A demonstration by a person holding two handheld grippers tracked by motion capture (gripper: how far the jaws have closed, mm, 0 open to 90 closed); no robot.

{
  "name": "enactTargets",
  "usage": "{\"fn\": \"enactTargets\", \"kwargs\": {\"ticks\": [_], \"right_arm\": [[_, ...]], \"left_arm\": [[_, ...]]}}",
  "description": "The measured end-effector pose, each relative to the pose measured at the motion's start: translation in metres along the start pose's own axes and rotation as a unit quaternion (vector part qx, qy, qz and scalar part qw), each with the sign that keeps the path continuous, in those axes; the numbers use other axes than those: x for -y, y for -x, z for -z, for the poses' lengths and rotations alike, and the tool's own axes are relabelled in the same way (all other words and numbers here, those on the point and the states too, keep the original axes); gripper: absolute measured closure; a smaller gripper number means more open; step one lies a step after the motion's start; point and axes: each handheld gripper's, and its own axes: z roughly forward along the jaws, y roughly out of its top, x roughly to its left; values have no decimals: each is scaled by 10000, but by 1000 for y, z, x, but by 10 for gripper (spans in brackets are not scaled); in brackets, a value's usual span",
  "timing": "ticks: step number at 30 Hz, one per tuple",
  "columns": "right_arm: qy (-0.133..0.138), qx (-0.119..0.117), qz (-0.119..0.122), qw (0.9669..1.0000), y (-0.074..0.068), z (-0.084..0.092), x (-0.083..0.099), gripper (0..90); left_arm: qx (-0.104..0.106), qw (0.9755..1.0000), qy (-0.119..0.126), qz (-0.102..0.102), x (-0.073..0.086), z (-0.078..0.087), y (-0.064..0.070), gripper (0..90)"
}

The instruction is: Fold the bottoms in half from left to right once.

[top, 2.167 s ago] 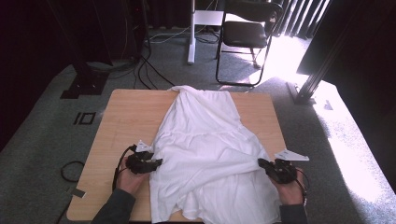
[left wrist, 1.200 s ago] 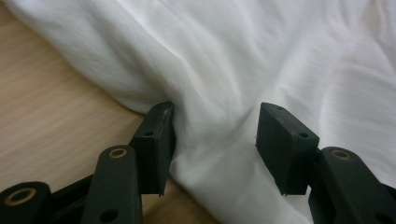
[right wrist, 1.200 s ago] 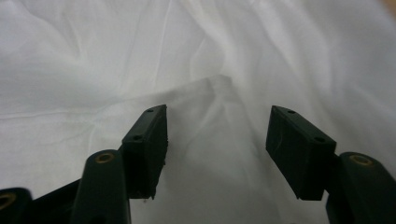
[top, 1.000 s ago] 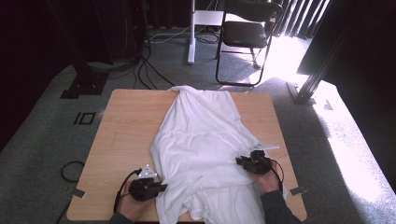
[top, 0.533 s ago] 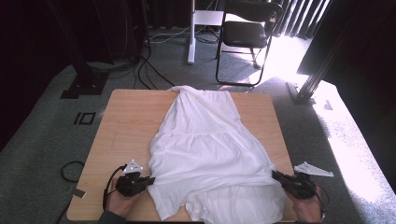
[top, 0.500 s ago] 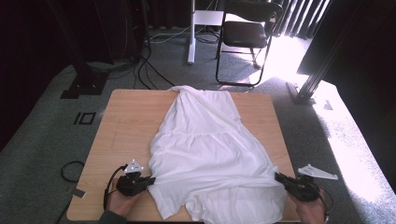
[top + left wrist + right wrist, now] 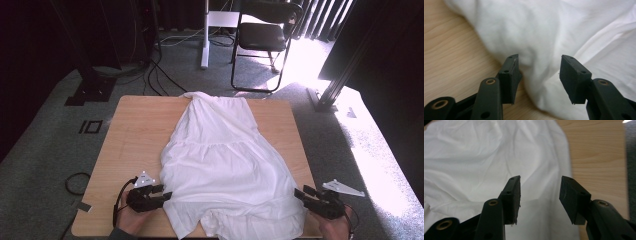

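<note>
- High view: a white dress (image 7: 225, 165) lay spread on the desk (image 7: 135, 135), its narrow bodice toward 12 o'clock at the far edge and its wide hem toward 6 o'clock at the near edge. The left tongs (image 7: 159, 196) sat at the hem's 8 o'clock corner and the right tongs (image 7: 303, 195) at its 4 o'clock corner, each held from below by a hand. Both had just been opening, letting the corners go. The near hem looked bunched and rumpled between them, so the spreading seemed only partly done.
- Left gripper view: the left tongs (image 7: 539, 75) stood released, jaws apart, with a rounded fold of the dress (image 7: 564, 37) lying between and beyond them, not pinched. To do this well, I judged the tongs should back straight out toward 6 o'clock without snagging that fold, then take any new hold on the very edge, one layer only.
- Right gripper view: the right tongs (image 7: 540, 196) were released too, over flat cloth (image 7: 486, 162), with bare desk (image 7: 596, 152) toward 3 o'clock. A level withdrawal would likely keep the smoothed side undisturbed; lifting could drag wrinkles back in.
</note>
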Motion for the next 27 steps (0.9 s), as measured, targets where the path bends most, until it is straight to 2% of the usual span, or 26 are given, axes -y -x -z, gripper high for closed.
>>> {"fn": "enactTargets", "kwargs": {"ticks": [2,4,7,10,12,15,19,20,21,23,27], "right_arm": [[-215,-22,182,9996,-6,-16,-1,497],[-484,-71,310,9983,-9,-34,3,497],[-847,107,468,9952,-13,-56,11,500],[-807,149,602,9948,-19,-67,11,498],[-831,295,801,9929,-23,-72,8,500],[-824,427,1009,9906,-29,-83,3,501],[-757,397,1148,9897,-32,-100,-8,503],[-758,395,1149,9897,-32,-104,-11,504],[-758,395,1149,9897,-32,-104,-11,504],[-749,382,1173,9895,-32,-114,-20,506],[-662,406,1131,9905,-27,-129,-31,511]], "left_arm": [[100,9999,-72,-86,-1,-7,6,503],[161,9991,-231,-313,-1,-17,14,517],[108,9979,-414,-493,-2,-31,19,552],[34,9978,-418,-514,-7,-35,15,615],[-155,9971,-398,-637,-11,-39,12,659],[-307,9964,-394,-685,-19,-44,3,670],[-693,9933,-416,-829,-33,-55,-11,671],[-771,9928,-425,-812,-39,-59,-19,671],[-771,9928,-425,-812,-39,-59,-19,670],[-893,9922,-422,-761,-47,-64,-29,669],[-1137,9908,-438,-592,-62,-72,-50,647]]}}
